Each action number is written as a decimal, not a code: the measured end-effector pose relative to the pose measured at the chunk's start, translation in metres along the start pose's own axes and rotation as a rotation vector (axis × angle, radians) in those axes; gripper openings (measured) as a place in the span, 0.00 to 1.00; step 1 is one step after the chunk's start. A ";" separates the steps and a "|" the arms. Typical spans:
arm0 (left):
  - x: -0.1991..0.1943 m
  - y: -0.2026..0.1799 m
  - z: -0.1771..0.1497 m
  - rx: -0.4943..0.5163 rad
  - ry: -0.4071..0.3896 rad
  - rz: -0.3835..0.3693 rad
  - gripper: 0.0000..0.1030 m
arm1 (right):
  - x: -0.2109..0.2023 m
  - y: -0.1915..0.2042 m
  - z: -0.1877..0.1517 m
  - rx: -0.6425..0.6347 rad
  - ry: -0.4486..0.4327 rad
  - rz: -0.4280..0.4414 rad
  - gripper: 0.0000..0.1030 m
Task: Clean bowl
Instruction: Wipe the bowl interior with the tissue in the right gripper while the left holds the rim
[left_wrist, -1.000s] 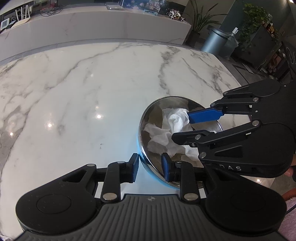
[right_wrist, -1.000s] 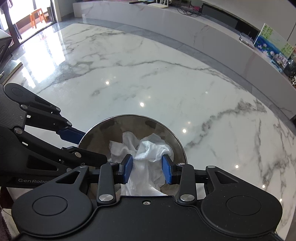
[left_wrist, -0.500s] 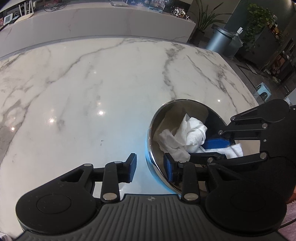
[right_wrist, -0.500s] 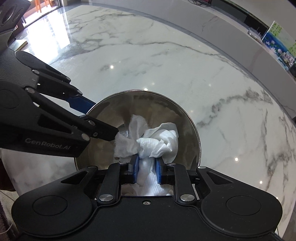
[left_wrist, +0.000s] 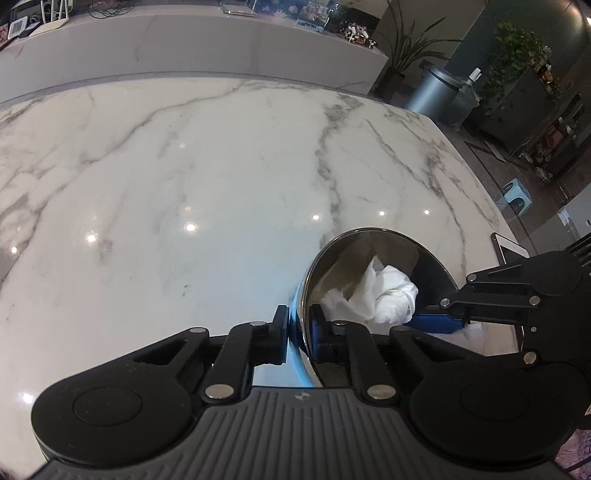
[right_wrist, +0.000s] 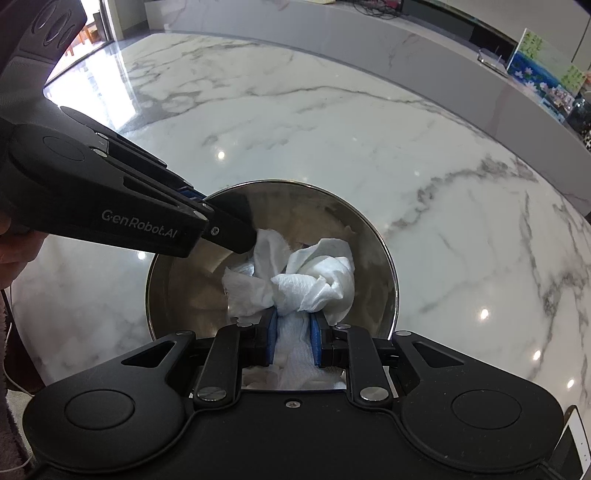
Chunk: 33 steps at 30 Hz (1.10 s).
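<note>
A shiny steel bowl (left_wrist: 334, 258) (right_wrist: 177, 273) sits on the white marble table (left_wrist: 184, 177). My left gripper (left_wrist: 299, 334) is shut on the bowl's near-left rim, one finger outside and one inside. My right gripper (right_wrist: 293, 338) is shut on a crumpled white paper towel (right_wrist: 314, 284) and holds it inside the bowl. The towel also shows in the left wrist view (left_wrist: 384, 295), with the right gripper (left_wrist: 436, 323) reaching in from the right. In the right wrist view the left gripper (right_wrist: 221, 218) comes in from the left over the rim.
A phone (left_wrist: 508, 247) lies on the table just beyond the bowl, near the right edge. A long marble counter (left_wrist: 184, 48) runs behind the table. A bin (left_wrist: 432, 90) and plants stand off the far right corner.
My left gripper has closed on the bowl's rim. My right gripper has closed on the paper towel and shifted it inside the bowl.
</note>
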<state>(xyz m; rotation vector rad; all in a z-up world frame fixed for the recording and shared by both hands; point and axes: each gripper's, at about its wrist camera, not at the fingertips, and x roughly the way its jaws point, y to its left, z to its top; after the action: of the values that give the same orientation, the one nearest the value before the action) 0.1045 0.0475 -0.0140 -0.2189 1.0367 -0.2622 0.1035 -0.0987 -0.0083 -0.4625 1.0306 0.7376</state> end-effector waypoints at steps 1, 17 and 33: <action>0.000 -0.002 0.000 0.009 -0.006 0.007 0.08 | -0.001 -0.001 0.000 0.005 -0.001 0.000 0.16; -0.013 -0.022 0.003 0.128 -0.098 0.070 0.07 | -0.017 0.020 0.013 -0.032 0.017 0.122 0.16; -0.015 -0.026 0.001 0.166 -0.093 0.061 0.07 | 0.000 0.022 0.007 -0.041 0.055 0.011 0.14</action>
<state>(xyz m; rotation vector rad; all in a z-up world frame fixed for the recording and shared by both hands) 0.0954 0.0273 0.0064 -0.0489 0.9222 -0.2791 0.0916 -0.0789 -0.0050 -0.5151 1.0716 0.7607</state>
